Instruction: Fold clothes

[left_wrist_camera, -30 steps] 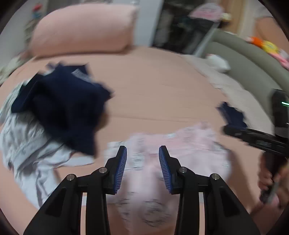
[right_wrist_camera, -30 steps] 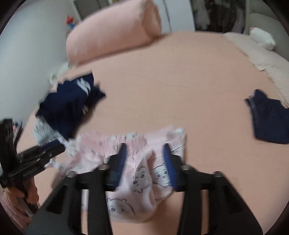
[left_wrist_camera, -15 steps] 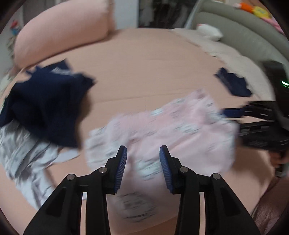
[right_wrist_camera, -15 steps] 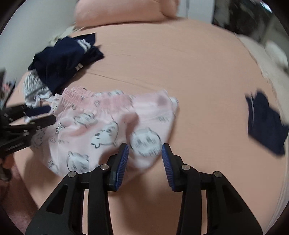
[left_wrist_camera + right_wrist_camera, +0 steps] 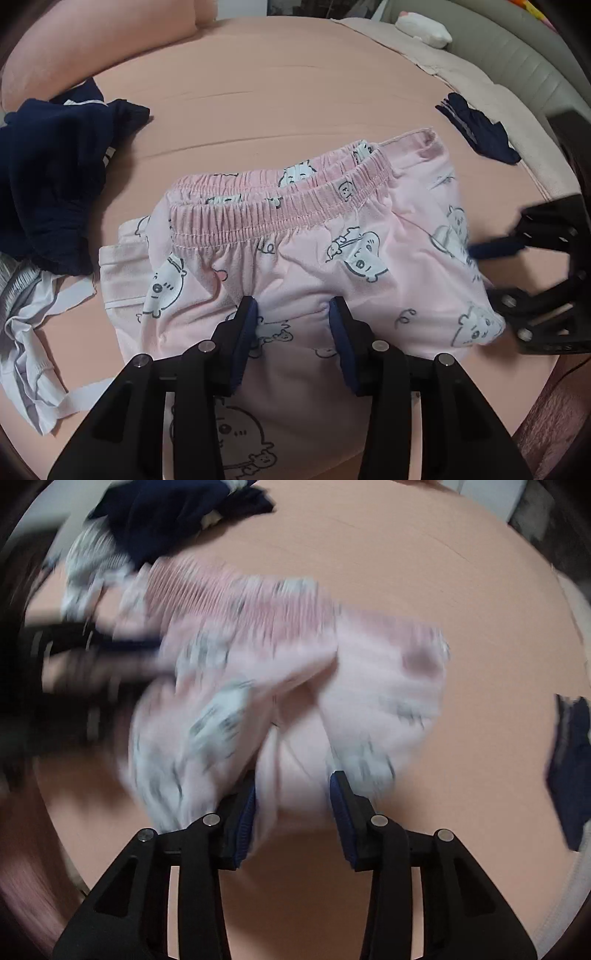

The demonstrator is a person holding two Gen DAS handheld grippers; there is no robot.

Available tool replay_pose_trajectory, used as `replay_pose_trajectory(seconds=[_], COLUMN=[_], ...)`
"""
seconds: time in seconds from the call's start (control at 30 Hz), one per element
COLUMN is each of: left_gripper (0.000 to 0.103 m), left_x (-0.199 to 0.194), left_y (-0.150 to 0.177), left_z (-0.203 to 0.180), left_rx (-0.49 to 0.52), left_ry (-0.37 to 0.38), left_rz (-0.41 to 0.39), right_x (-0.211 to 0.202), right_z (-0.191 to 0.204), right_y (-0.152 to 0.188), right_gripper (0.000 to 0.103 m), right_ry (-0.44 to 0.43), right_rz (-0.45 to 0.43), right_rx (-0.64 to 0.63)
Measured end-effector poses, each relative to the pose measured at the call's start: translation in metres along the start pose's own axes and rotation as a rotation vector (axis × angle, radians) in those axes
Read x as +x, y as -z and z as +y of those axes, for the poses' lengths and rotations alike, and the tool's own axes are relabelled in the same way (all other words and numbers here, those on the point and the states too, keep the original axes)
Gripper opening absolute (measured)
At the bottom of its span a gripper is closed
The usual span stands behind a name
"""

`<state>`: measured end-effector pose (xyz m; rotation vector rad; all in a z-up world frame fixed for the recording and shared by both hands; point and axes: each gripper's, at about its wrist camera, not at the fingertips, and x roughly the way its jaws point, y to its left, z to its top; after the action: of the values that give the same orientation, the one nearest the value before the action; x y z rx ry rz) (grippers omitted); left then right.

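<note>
Pink cartoon-print shorts mid-frame on the peach bed, left gripper over them, jaws just widening, released, right gripper blurred, fabric between its fingers, grip perhaps loose, cannot tell, navy clothes upper left.

Both grippers have dropped onto the pink shorts, left fingers opening.

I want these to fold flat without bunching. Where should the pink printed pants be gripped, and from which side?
Probably the pink pants are best taken at the two ends of the elastic waistband, one gripper per corner, coming from above and pinching both layers. The band is thick, straight and lies fully exposed across the bed, unlike the soft rumpled legs.
</note>
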<state>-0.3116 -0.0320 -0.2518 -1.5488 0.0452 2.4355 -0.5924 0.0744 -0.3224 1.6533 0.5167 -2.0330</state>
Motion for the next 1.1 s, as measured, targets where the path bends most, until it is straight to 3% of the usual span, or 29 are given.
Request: replay_pose_trajectory(seconds=[0.07, 0.2, 0.33, 0.4, 0.5, 0.53, 0.6, 0.63, 0.7, 0.77, 0.8, 0.87, 0.93, 0.97, 1.0, 1.03, 1.1], left_gripper=[0.045, 0.044, 0.045, 0.045, 0.045, 0.045, 0.045, 0.045, 0.045, 0.045, 0.045, 0.046, 0.047, 0.054, 0.055, 0.055, 0.054], left_x=[-0.006, -0.029, -0.039, -0.03, -0.031, -0.036, -0.051, -0.059, -0.068, -0.053, -0.047, -0.037, -0.041, -0.045, -0.05, -0.055, -0.064], left_y=[0.0, 0.001, 0.004, 0.009, 0.022, 0.025, 0.031, 0.033, 0.038, 0.041, 0.044, 0.05, 0.055, 0.059, 0.064, 0.07, 0.08], left_z=[0.001, 0.001, 0.005, 0.015, 0.031, 0.037, 0.047, 0.052, 0.059, 0.054, 0.051, 0.044, 0.047, 0.053, 0.06, 0.068, 0.086], left_rx=[-0.007, -0.032, -0.053, -0.069, -0.078, -0.095, -0.152, -0.182, -0.244, -0.23, -0.215, -0.181, -0.193, -0.212, -0.238, -0.265, -0.365], left_ry=[0.012, 0.053, 0.051, 0.032, 0.03, 0.028, 0.005, -0.008, 0.078, 0.043, 0.013, -0.047, -0.08, -0.101, -0.104, -0.094, 0.033], left_rz=[-0.009, -0.083, -0.09, -0.033, 0.019, 0.027, -0.007, -0.029, -0.075, -0.029, -0.008, 0.022, 0.037, 0.04, 0.034, 0.024, -0.019], right_x=[-0.005, -0.038, -0.052, -0.038, -0.011, -0.011, -0.018, -0.026, -0.047, -0.07, -0.069, -0.063, -0.031, -0.025, -0.022, -0.02, -0.034], right_z=[-0.01, -0.028, -0.022, -0.014, -0.024, -0.034, -0.053, -0.055, -0.046, -0.026, -0.015, 0.006, 0.005, -0.009, -0.028, -0.046, -0.073], right_y=[0.015, 0.016, -0.002, -0.013, 0.005, 0.015, 0.035, 0.039, 0.042, 0.039, 0.033, 0.021, 0.017, 0.028, 0.042, 0.056, 0.077], right_gripper=[0.048, 0.045, 0.047, 0.046, 0.047, 0.055, 0.057, 0.057, 0.057, 0.057, 0.057, 0.056, 0.051, 0.049, 0.051, 0.059, 0.064], right_ry=[0.017, -0.097, -0.078, -0.071, 0.11, 0.1, 0.068, 0.074, 0.086, 0.045, 0.024, -0.011, 0.161, 0.22, 0.205, 0.177, 0.054], right_rz=[0.024, -0.138, -0.253, -0.217, -0.06, -0.061, -0.079, -0.095, -0.187, -0.327, -0.344, -0.356, -0.226, -0.183, -0.168, -0.158, -0.206], right_rx=[0.029, 0.17, 0.219, 0.198, 0.194, 0.222, 0.295, 0.31, 0.311, 0.308, 0.291, 0.251, 0.203, 0.211, 0.267, 0.332, 0.454])
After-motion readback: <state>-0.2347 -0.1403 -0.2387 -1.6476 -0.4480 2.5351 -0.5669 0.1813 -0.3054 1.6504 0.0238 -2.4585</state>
